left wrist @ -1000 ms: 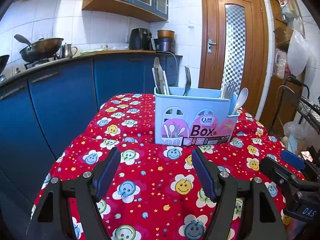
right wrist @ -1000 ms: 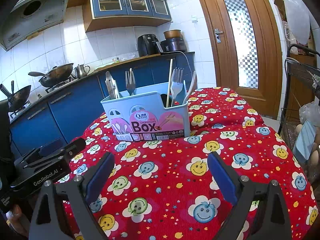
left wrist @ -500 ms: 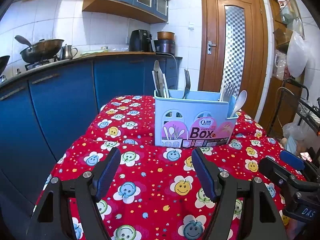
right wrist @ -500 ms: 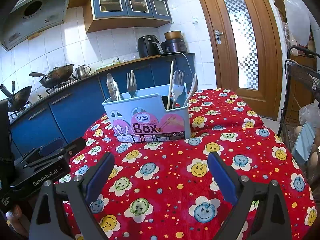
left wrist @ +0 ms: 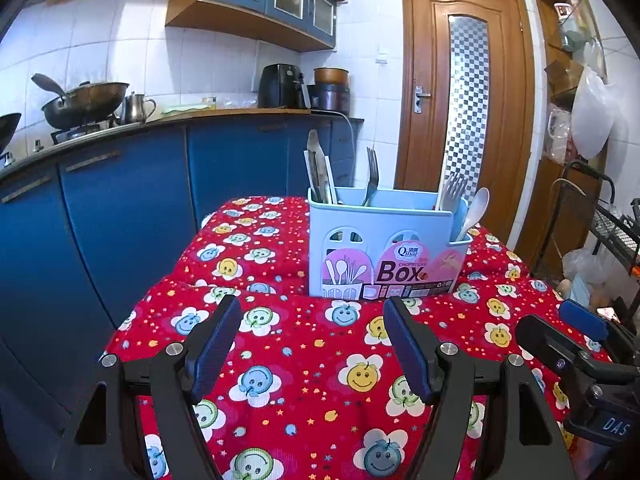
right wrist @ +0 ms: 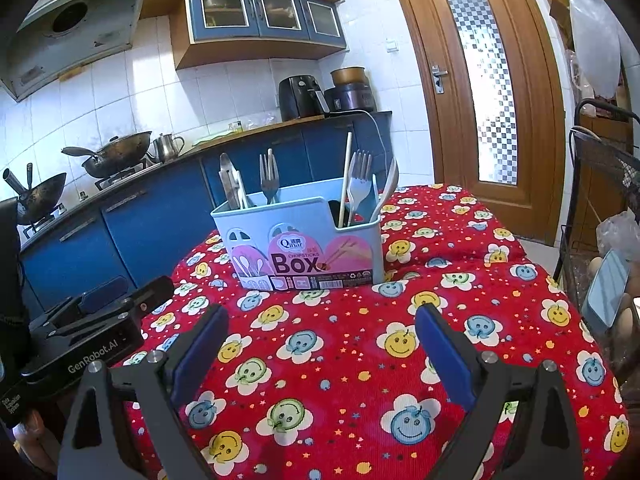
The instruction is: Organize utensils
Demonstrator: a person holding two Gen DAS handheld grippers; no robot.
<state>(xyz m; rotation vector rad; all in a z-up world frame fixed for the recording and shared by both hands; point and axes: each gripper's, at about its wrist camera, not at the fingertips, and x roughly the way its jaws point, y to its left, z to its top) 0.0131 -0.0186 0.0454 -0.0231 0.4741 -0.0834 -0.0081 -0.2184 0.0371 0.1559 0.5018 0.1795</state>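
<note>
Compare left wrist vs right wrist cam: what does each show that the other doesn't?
Left wrist only: the open left gripper from behind, plus the right unit's blue-tipped side at the picture's right edge.
Right wrist only: the range hood, a second wok, a wooden chopstick standing in the box, and the open right gripper.
Both: the blue utensil box holding forks and a white spoon, the red smiley tablecloth, the wooden door.

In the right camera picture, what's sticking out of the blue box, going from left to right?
Tongs → metal fork → chopstick → white fork → white spoon.
</note>
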